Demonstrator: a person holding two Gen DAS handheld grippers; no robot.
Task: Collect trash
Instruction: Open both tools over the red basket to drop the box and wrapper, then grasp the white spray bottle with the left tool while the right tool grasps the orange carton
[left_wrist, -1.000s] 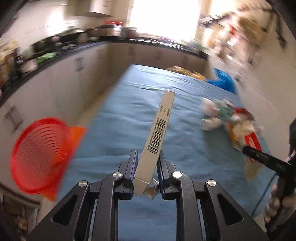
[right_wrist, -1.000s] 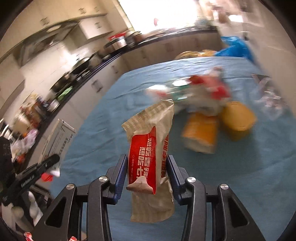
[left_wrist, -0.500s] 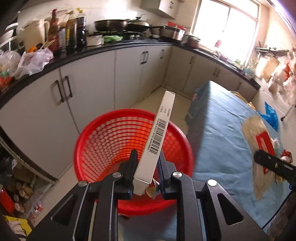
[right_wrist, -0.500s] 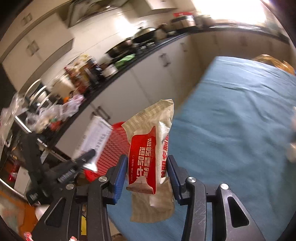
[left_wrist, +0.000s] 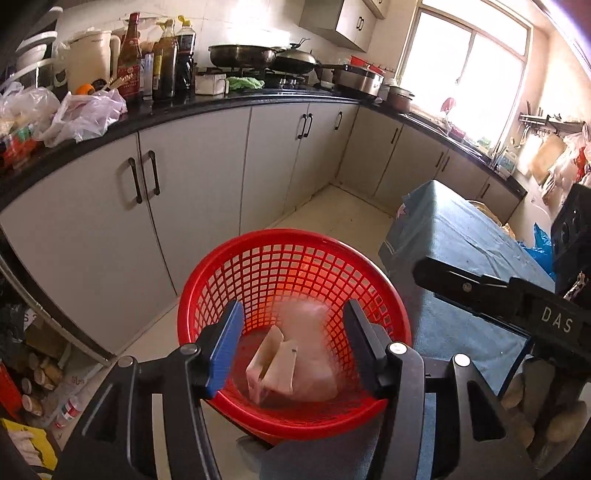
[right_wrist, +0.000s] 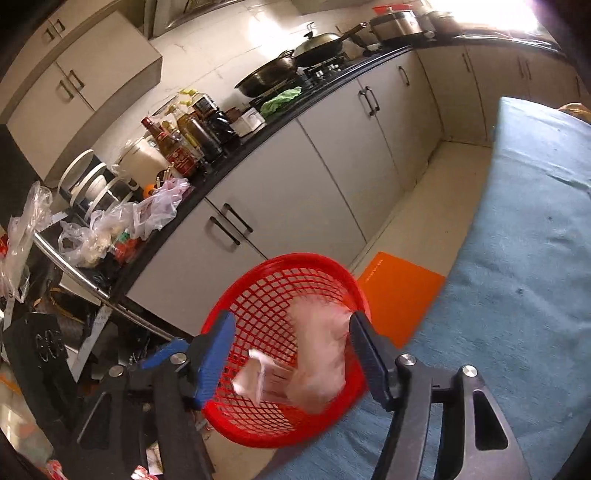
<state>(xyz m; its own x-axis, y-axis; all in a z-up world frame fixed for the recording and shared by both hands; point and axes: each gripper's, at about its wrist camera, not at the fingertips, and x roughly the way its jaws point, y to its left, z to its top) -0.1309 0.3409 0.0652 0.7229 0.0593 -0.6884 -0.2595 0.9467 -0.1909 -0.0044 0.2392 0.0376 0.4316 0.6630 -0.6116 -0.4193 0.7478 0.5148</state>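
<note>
A red mesh basket (left_wrist: 258, 266) stands on the floor beside the blue-covered table (left_wrist: 461, 236). My left gripper (left_wrist: 291, 343) is open above it, and a white carton (left_wrist: 273, 365) lies inside next to a blurred pale snack bag (left_wrist: 314, 354). In the right wrist view my right gripper (right_wrist: 291, 354) is open over the same basket (right_wrist: 266, 295). The blurred snack bag (right_wrist: 321, 362) and the carton (right_wrist: 255, 376) are inside it. The right gripper's black body (left_wrist: 517, 302) shows at the right of the left wrist view.
Grey kitchen cabinets (left_wrist: 199, 177) and a black counter with bottles (left_wrist: 155, 55), pans and plastic bags run along the left. An orange mat (right_wrist: 399, 291) lies on the floor next to the table (right_wrist: 535, 258). Clutter sits on the floor at lower left (left_wrist: 33, 387).
Both grippers swung from the table to above the red basket and opened. The carton left my left gripper and the snack bag left my right gripper; both now sit in the basket.
</note>
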